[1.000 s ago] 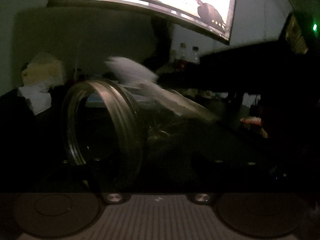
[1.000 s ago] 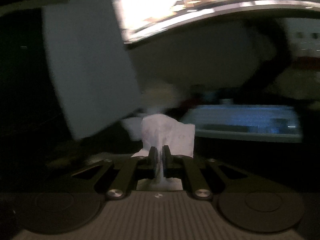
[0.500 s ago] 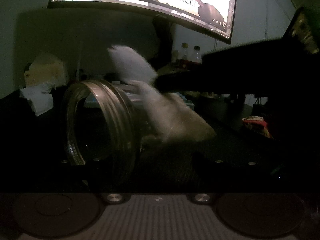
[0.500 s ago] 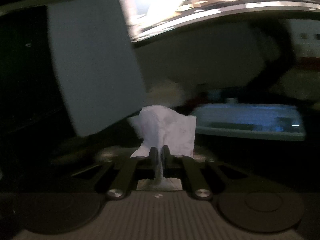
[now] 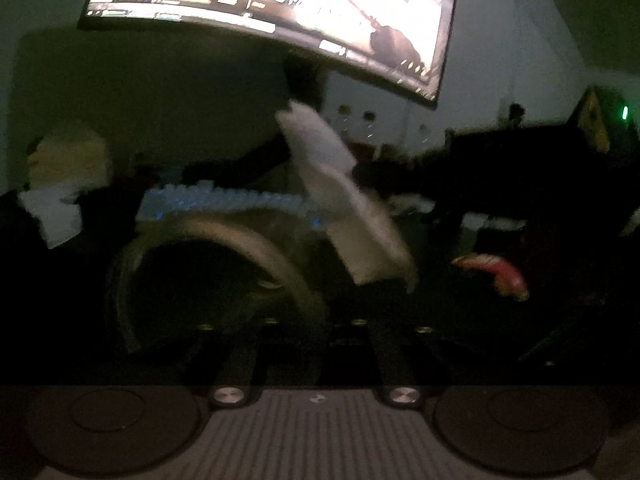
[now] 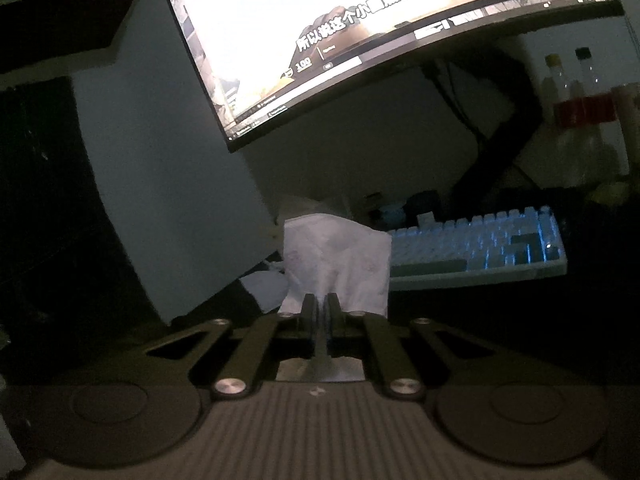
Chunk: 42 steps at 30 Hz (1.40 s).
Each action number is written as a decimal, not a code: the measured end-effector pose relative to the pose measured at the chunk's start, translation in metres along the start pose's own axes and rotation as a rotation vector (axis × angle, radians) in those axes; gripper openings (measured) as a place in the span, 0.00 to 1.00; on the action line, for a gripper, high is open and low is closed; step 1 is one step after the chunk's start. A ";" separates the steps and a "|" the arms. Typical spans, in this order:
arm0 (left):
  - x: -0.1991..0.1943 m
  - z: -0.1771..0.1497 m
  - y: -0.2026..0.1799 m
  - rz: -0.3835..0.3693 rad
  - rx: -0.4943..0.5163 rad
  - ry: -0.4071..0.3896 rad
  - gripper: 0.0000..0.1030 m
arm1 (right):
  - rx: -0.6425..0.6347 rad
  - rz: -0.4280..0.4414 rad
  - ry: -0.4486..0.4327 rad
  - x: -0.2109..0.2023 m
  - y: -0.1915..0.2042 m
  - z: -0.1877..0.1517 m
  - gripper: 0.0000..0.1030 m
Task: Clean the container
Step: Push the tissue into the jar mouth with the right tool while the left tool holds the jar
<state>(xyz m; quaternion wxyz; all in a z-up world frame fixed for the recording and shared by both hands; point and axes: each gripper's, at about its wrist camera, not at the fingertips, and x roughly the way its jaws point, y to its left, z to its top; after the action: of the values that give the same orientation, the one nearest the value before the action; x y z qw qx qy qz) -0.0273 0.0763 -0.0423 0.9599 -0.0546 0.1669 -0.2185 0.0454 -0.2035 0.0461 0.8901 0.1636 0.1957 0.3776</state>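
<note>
Between the fingers of the right hand-held gripper (image 6: 319, 306) a white tissue (image 6: 336, 258) is clamped tight. Left of the tissue, the left hand-held gripper (image 5: 320, 332) has a blurred glass jar (image 5: 208, 276) before it; its state cannot be told. Behind the tissue lie a lit keyboard (image 6: 480, 246) on the desk (image 6: 500, 320) and a monitor (image 6: 360, 20).

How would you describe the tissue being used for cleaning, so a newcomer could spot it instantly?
Start at the big glowing curved monitor, then drop to the blue-backlit white keyboard beneath it. Just left of the keyboard, a crumpled white paper tissue stands pinched in the closed right tongs. Unlike other pale things nearby, it alone is gripped.
</note>
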 end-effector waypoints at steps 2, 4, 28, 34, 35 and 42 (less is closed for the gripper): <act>-0.006 0.004 -0.003 -0.006 0.018 0.002 0.08 | 0.006 0.029 0.006 -0.005 0.002 -0.001 0.06; -0.012 0.006 -0.007 0.005 0.050 0.003 0.15 | 0.005 0.066 0.019 -0.008 0.009 -0.003 0.06; 0.000 -0.017 0.024 0.184 0.035 0.054 0.75 | -0.197 0.053 0.214 0.080 0.042 -0.009 0.07; 0.004 -0.015 0.023 0.181 0.035 0.051 0.75 | -0.236 0.188 0.203 0.082 0.067 -0.008 0.07; 0.004 -0.015 0.023 0.180 0.035 0.051 0.76 | -0.239 0.200 0.206 0.081 0.068 -0.008 0.07; 0.006 -0.013 0.022 0.180 0.036 0.050 0.80 | -0.227 0.094 0.202 0.088 0.047 -0.001 0.07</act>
<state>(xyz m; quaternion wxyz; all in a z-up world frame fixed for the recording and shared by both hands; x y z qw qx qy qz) -0.0181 0.0934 -0.0604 0.9720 -0.0169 0.1911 -0.1358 0.0731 -0.1076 0.0463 0.8600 0.0322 0.2327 0.4531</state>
